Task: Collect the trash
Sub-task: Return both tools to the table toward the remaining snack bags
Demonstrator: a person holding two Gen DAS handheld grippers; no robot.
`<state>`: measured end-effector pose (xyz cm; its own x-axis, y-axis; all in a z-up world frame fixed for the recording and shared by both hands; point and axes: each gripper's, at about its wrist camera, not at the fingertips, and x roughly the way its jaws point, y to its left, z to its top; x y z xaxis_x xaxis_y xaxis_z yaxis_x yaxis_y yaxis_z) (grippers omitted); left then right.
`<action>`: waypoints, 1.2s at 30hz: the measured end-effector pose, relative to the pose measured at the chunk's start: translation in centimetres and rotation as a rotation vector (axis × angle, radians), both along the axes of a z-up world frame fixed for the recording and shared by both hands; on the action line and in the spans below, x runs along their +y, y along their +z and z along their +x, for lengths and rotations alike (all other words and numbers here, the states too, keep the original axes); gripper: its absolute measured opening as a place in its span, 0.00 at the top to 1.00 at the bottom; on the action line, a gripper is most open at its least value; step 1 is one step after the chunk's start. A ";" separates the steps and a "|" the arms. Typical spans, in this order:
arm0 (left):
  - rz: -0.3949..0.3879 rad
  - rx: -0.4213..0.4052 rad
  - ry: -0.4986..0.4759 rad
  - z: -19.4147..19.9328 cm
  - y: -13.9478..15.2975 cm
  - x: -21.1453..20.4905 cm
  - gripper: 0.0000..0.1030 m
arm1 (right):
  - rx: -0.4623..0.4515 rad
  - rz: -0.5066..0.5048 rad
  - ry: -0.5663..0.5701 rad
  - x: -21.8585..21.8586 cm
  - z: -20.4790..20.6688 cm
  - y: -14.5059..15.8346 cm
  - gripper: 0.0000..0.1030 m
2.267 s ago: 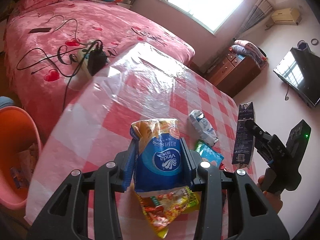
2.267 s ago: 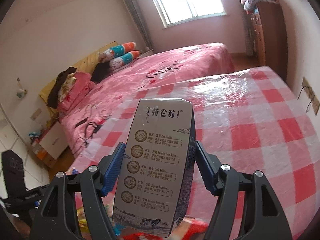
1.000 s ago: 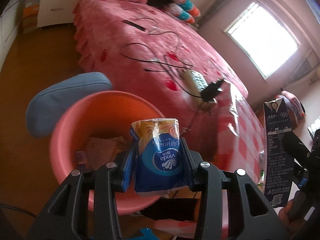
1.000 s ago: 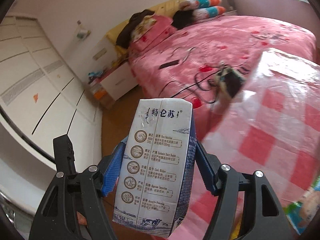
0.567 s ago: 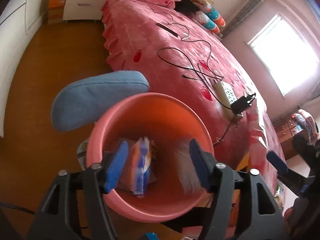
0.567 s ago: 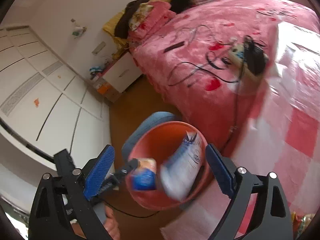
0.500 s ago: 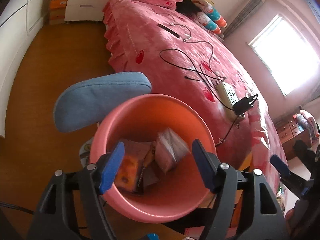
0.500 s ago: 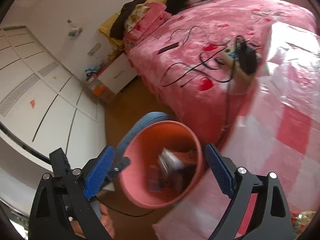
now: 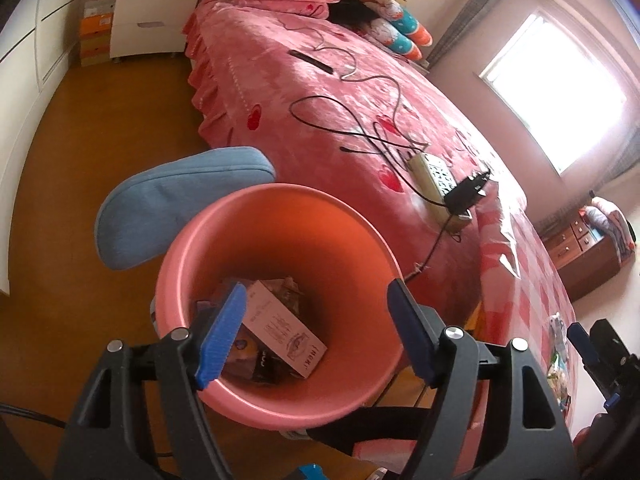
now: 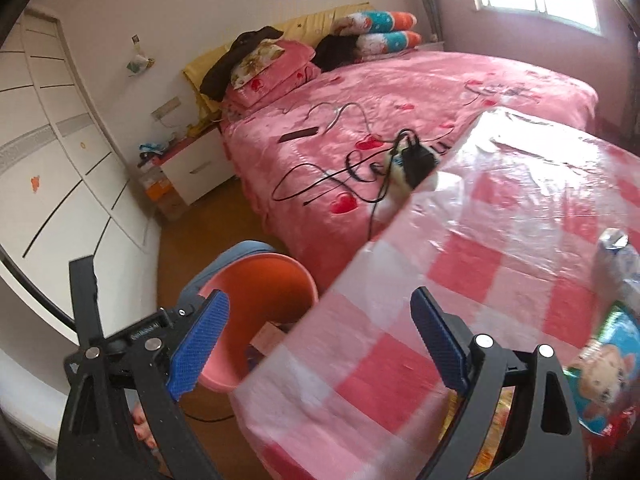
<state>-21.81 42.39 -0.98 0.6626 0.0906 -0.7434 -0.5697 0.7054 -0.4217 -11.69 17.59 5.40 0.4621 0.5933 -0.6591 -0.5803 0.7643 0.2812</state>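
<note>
My left gripper [image 9: 316,334] hangs over the pink bin [image 9: 192,240], jaws opening, nothing between them; a carton [image 9: 286,330] lies inside. My right gripper [image 10: 320,336] is spread empty at the bench [image 10: 460,264] edge, wrappers [image 10: 604,364] at right.

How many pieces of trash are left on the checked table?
2 clearly: a crumpled white packet at the right edge and a blue snack bag nearer the camera. More wrappers beneath it may be hidden.
</note>
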 end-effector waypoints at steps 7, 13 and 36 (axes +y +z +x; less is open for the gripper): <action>0.038 -0.021 -0.049 0.6 1.7 -2.2 0.23 | -0.011 -0.009 -0.029 -2.9 -0.9 -0.3 0.11; 0.067 -0.037 -0.100 1.0 3.0 -4.6 0.22 | -0.037 -0.014 -0.051 -5.0 -1.7 -0.2 0.11; 0.146 -0.048 -0.297 3.4 6.0 -14.1 0.20 | -0.108 -0.007 -0.144 -12.0 -2.3 0.9 0.11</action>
